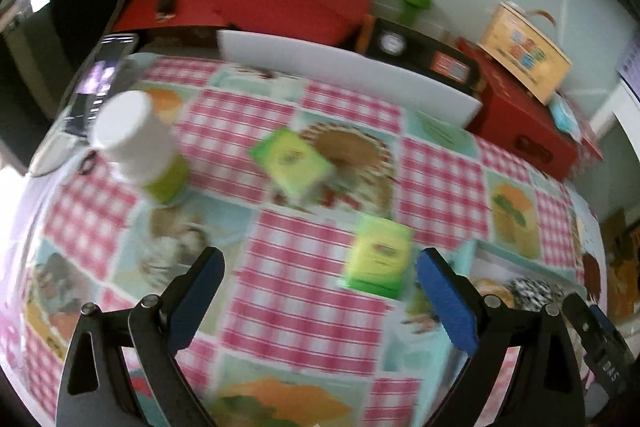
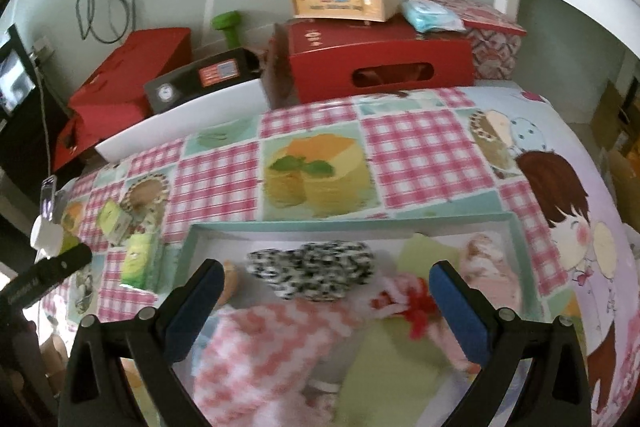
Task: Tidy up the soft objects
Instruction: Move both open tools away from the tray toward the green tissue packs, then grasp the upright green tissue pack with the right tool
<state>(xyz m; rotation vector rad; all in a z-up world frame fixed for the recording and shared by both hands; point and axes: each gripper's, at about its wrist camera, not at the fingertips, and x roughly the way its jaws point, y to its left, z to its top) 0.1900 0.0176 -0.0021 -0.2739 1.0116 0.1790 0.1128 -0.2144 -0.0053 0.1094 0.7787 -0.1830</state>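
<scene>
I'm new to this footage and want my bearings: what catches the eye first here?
The loud pink-checked tablecloth covers the table. Near its front edge, a shallow tray holds soft things, among them a black-and-white knit and a pink-and-white cloth, under the open right gripper. Off to the left, two green packs and a white-capped bottle lie ahead of the open left gripper.

- Bare tablecloth (image 1: pixel 304 267) open between two green packets (image 1: pixel 378 257) and white bottle (image 1: pixel 136 143).
- Red boxes (image 2: pixel 380 63) and white tray (image 1: pixel 344 75) walling the far edge.
</scene>
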